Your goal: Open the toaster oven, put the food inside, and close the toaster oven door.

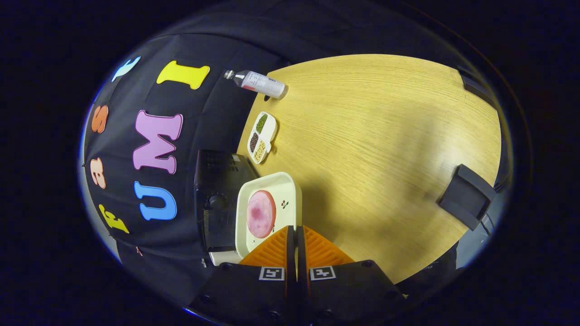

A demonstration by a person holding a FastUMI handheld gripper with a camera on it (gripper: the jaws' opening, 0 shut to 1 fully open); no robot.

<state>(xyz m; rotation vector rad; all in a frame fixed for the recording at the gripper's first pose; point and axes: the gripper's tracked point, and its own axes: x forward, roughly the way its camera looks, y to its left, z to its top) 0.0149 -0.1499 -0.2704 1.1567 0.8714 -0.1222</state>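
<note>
Wood-grain table (385, 136) forms the work surface, pale yellow, with the booth's black cloth wall behind it. The camera is rolled, so the scene appears turned on its side.

Gripper (296, 233): two orange ribbed fingers (272, 251) stand pressed together with at most a thin dark seam between them; the claw is closed and nothing is held between the pads. The tips lie over or just short of the near rim of the plate; contact cannot be confirmed from this angle.

Plate (290, 185): cream, square with rounded corners, a small floral mark on its face. It sits just ahead of the fingertips and carries the food, a round pink slice of meat (261, 213), lying flat near the plate's middle.

Toaster oven (217, 203): black, standing against the cloth wall directly beside the plate, which appears to touch or nearly touch its front. A round knob (216, 201) shows on its face. Whether the door is open or shut is hard to judge, as the casing is dark and seen obliquely.

Further items: a small divided dish (262, 137) holding green, dark and pale grains lies beyond the plate, near the table's edge at the wall. A clear bottle (258, 83) with a white label stands beyond that dish. A dark block-shaped object (466, 197) rests at the table's opposite edge, well apart from the rest.
</note>
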